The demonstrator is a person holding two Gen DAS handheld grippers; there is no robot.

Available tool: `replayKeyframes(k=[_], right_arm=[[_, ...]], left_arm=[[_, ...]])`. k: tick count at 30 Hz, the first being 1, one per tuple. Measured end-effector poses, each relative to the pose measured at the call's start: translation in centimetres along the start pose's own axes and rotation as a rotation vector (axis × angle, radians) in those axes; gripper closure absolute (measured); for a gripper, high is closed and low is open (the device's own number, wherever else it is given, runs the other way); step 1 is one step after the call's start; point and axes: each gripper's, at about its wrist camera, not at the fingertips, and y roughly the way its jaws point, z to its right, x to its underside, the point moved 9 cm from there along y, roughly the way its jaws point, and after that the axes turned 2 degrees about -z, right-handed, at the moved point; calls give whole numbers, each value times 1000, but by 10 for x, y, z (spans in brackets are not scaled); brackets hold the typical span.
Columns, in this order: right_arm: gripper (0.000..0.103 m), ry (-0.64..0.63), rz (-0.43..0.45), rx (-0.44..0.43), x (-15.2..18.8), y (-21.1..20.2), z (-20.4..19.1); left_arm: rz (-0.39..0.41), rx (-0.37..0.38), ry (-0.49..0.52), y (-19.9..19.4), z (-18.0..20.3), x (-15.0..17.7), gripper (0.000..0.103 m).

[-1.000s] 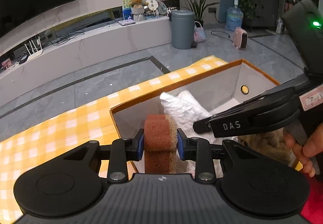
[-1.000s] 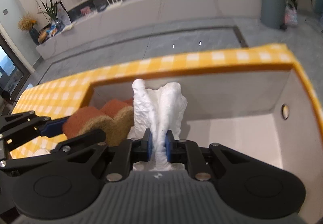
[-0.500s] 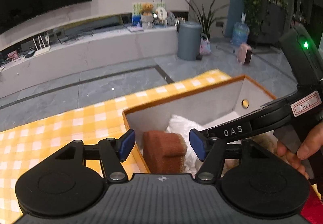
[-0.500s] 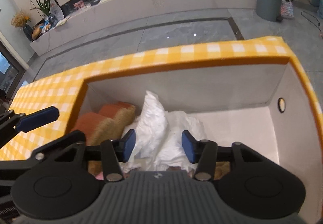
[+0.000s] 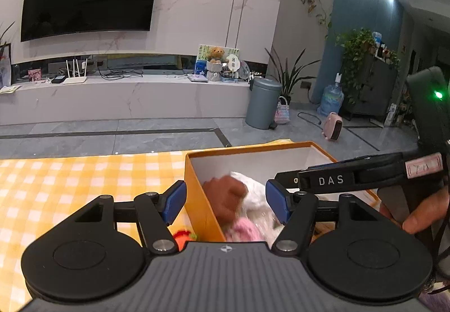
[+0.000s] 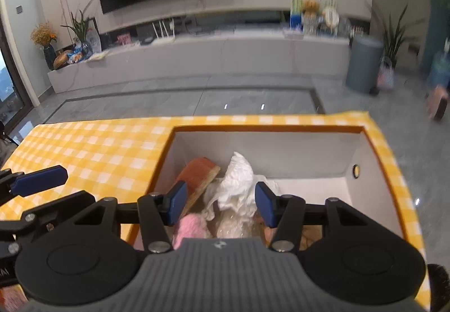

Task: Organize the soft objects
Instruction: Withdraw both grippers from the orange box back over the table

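Note:
An orange box (image 5: 198,199) with white inner walls (image 6: 281,154) sits on the yellow checked tablecloth. Inside lie a brown sponge (image 5: 226,193) (image 6: 199,174), a crumpled white cloth (image 6: 237,182) (image 5: 253,188) and a pink fluffy item (image 6: 189,227) (image 5: 244,229). My left gripper (image 5: 226,201) is open and empty above the box's left wall. My right gripper (image 6: 220,203) is open and empty above the box's near side; it shows in the left wrist view (image 5: 332,179) at the right. One blue left fingertip (image 6: 39,179) shows in the right wrist view.
A small red item (image 5: 184,236) lies on the tablecloth (image 5: 84,179) just outside the box's left wall. Beyond the table are grey floor, a grey bin (image 5: 263,103) and a long white TV bench (image 5: 112,98).
Both grippers opened, letting the sponge and the white cloth drop into the box. Both then lifted and pulled back, so more of the room shows.

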Motion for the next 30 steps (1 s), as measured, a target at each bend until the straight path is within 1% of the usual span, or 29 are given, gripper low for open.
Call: replayKeyframes(k=[3,6,10,14,18,22,24,26,28,30], right_arm=[[50,-20,72,17,18,-26,-14],[50,-11,128,13,39,-49,-26],[50,20,148,2,69,-69,-43],[50,10,176,24,95,-83,-61],[50,15,205,50,119,-92,-74],[48,-42,238,83,139,-96,-89],[45,-100,243,75,151,-96,-101],[44,-140,240,49,157,-93,-114],[44,-144,217,19,162,-86,-121],[44,-143,190,8,167,-78,-127]], left_arm=[[13,-4,-2,-19,-1,10,27],[5,-8,-15,-32,-6,22,27],[-27,-16,-33,-44,-14,40,27],[-53,-32,-51,-56,-27,59,27],[-66,-44,-74,-69,-38,80,27],[-77,-46,-104,-80,-48,98,27],[-102,-44,-116,-83,-51,107,27],[-127,-40,-128,-85,-57,117,27],[-140,-44,-145,-87,-64,124,27],[-148,-50,-169,-87,-71,131,27]])
